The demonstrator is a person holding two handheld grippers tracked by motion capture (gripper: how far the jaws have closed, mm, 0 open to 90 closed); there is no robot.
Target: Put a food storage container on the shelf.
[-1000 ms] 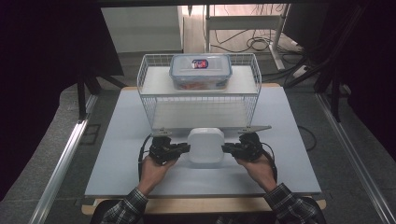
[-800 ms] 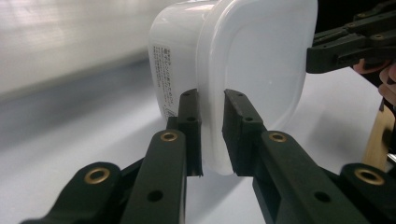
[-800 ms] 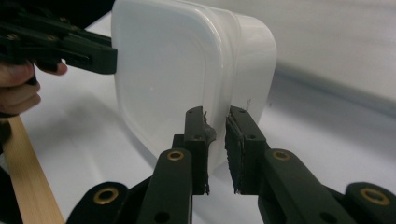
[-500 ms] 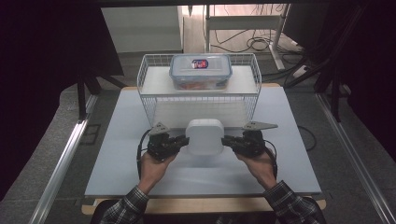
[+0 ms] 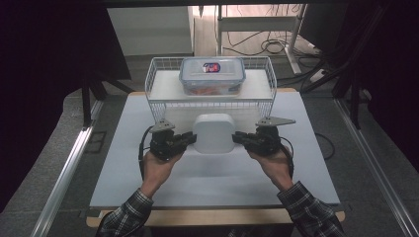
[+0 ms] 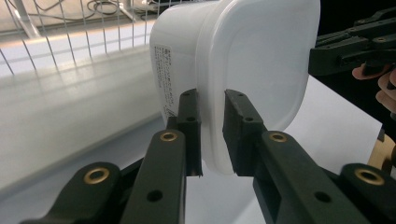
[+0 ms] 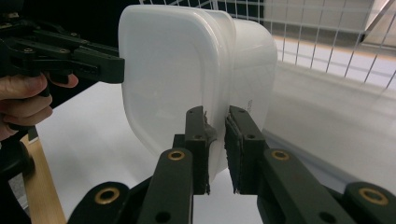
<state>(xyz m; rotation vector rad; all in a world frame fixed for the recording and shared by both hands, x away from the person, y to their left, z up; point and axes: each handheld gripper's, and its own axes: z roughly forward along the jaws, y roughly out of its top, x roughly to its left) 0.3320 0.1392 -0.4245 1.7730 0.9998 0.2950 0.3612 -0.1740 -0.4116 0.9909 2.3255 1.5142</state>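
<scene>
One white tub (image 5: pixel 213 133), held up above the table (image 5: pixel 123 168), just in front of the wire rack (image 5: pixel 158 106). Lid on, tipped up on its side. Pinched at its left rim by the left gripper (image 5: pixel 190 139), jaws squeezed tight on the lid's edge. Pinched at its right rim by the right gripper (image 5: pixel 237 138), jaws squeezed tight the same way. Two grippers, one on each side, one tub between them. Two hands, two checked sleeves (image 5: pixel 126 215).

Seen close up from the left gripper (image 6: pixel 212 135): the tub (image 6: pixel 252 70) with a small label on its side, and the other gripper on its far edge. Same from the right gripper (image 7: pixel 215 140): the tub (image 7: pixel 177 70) between two black jaws.

On top of the one rack, one clear box (image 5: pixel 212 75) with a blue-edged lid and something orange inside. Well apart from the tub.
</scene>
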